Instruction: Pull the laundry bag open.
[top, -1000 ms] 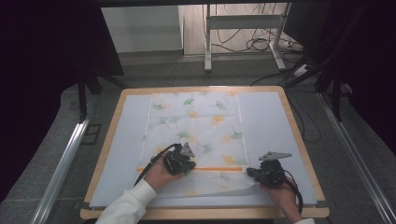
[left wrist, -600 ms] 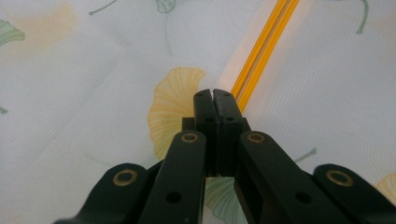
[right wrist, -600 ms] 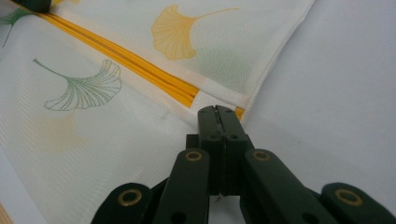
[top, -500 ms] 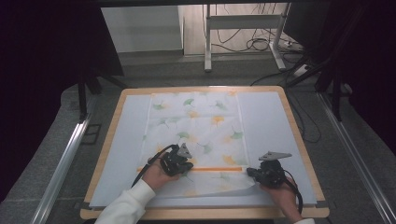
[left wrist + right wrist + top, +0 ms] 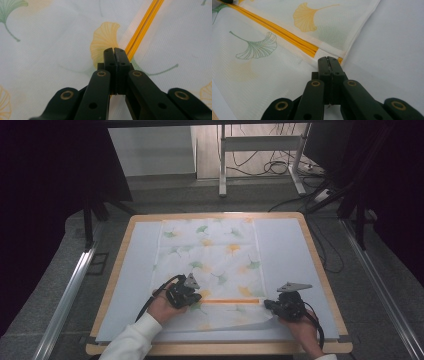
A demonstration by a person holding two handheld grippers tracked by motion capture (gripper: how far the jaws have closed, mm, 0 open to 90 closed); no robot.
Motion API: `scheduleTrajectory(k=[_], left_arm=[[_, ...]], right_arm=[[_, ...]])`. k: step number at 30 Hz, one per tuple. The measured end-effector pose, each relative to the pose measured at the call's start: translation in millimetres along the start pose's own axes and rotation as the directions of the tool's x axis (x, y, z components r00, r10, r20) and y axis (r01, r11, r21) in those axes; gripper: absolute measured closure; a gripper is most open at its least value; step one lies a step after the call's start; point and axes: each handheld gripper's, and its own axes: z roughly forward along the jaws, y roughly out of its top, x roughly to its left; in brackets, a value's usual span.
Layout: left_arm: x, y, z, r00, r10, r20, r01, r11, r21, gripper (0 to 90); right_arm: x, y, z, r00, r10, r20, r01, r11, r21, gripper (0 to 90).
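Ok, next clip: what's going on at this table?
A person works a white cloth printed with ginkgo leaves, spread on a pale mat on the table, holding a gripper in each hand. The left gripper and the right gripper both have their jaws pressed together at opposite ends of the cloth's orange stripe. The near part of the cloth looks folded over along that stripe. Whether fabric is pinched between the jaws is unclear.
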Motion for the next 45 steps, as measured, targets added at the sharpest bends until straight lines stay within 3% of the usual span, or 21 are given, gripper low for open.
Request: scheduleTrajectory(k=[26,45], left_arm=[[15.3,-33.2,-21.1,0.9970,-0.070,-0.033,0.070,0.9976,0.001,90.0],[32.8,-62.2,-39.1,0.9885,-0.136,-0.065,0.136,0.9907,-0.004,90.0]], right_arm=[[0.0,0.0,-0.4,1.0000,-0.004,-0.003,0.004,1.000,0.003,89.7],[-0.1,0.0,-0.5,1.0000,-0.005,-0.004,0.005,1.000,0.003,89.6]])
